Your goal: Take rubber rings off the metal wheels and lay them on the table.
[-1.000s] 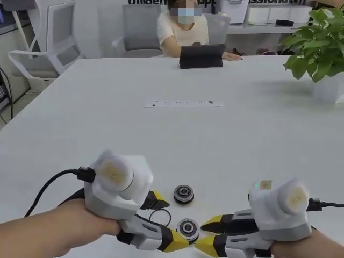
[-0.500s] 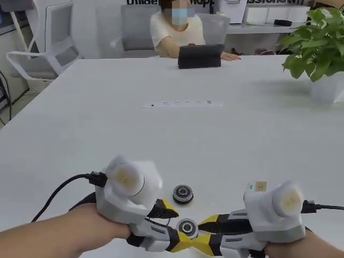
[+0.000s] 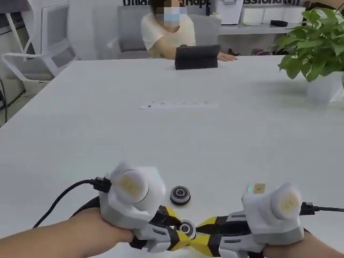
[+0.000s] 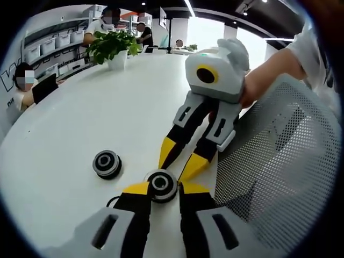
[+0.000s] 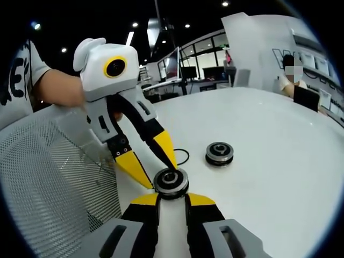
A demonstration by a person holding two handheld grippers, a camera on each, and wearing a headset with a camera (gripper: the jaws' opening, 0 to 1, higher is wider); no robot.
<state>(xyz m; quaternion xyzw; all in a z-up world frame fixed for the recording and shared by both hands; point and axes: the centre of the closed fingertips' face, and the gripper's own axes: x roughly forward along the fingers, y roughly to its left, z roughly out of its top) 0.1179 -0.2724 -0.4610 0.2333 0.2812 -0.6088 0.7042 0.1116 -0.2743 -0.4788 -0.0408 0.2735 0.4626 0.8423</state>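
A metal wheel [image 3: 186, 229] with a black rubber ring sits between both grippers near the table's front edge. My left gripper [image 3: 181, 232] is shut on it, fingers straddling the wheel [image 4: 162, 185]. From the other side my right gripper [image 3: 200, 237] is shut on the same wheel [image 5: 171, 183], its yellow fingertips [image 4: 167, 155] against the rim. A second ringed wheel [image 3: 180, 194] lies flat on the table just beyond. A loose black rubber ring [image 5: 181, 157] lies on the table by the left gripper's fingers [image 5: 137, 171].
A potted plant [image 3: 314, 45] stands at the far right. A person sits at the far end behind a dark tablet [image 3: 196, 56]. A white strip [image 3: 177, 105] lies mid-table. A mesh chair back [image 4: 269, 177] is close behind the grippers. The left gripper's cable [image 3: 59, 199] trails left.
The two grippers have come together: the right gripper moved left until its tips met the wheel, and the left gripper shut on it. The loose ring is now hidden in the head view.
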